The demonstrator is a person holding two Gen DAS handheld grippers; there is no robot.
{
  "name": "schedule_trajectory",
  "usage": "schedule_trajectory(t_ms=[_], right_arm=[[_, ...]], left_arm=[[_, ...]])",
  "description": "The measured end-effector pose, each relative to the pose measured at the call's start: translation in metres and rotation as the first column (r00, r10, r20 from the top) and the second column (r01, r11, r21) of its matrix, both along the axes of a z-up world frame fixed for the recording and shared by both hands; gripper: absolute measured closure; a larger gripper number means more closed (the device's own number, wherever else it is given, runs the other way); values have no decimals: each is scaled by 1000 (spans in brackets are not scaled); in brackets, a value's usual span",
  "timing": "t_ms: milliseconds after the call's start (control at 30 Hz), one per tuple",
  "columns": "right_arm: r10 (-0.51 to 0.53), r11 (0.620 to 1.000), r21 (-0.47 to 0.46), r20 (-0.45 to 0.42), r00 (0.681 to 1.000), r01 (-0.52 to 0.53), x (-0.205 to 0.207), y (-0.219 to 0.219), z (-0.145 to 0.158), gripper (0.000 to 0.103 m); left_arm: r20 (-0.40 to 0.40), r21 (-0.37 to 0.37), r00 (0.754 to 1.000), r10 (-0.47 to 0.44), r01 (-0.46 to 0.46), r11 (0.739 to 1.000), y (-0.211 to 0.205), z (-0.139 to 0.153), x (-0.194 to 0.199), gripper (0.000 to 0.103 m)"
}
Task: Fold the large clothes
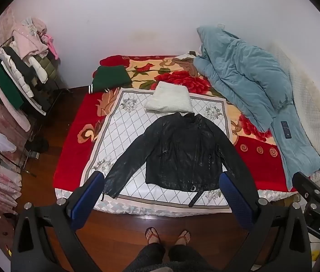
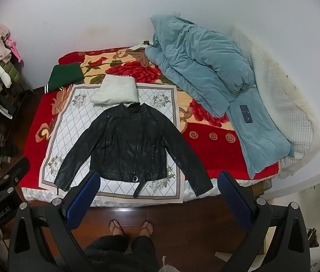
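Observation:
A black leather jacket [image 1: 182, 151] [image 2: 130, 145] lies flat and face up on a white patterned cloth [image 1: 123, 131] [image 2: 69, 122] on the bed, sleeves spread out to both sides, belt end trailing at the hem. My left gripper [image 1: 162, 181] hangs open above the bed's near edge, well clear of the jacket, nothing between its blue-padded fingers [image 1: 89, 195]. My right gripper [image 2: 157, 179] is open too, held high over the hem and right sleeve, touching nothing. Both grippers point steeply down at the bed.
A folded white garment [image 1: 171, 100] [image 2: 115, 93] lies beyond the collar and a folded green garment [image 1: 111, 77] [image 2: 66, 74] at the bed's far left corner. A blue duvet [image 1: 250, 86] [image 2: 207, 68] with a phone [image 1: 285, 129] fills the right side. A clothes rack [image 1: 19, 72] stands left. A person's feet [image 1: 166, 238] stand on the wooden floor.

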State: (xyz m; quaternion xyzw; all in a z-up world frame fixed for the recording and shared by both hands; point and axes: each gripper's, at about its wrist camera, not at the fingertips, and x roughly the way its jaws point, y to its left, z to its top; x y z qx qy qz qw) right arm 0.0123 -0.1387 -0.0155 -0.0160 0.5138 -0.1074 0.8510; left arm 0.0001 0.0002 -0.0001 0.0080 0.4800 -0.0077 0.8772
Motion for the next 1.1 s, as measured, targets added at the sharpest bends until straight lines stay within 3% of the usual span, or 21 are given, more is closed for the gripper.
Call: schedule_trajectory(t_ms=[1100], right_arm=[[0, 1000, -8, -8, 1000, 0, 7, 6, -5, 0]], left_arm=[[1, 4, 1000, 6, -6, 1000, 0, 0, 0, 0]])
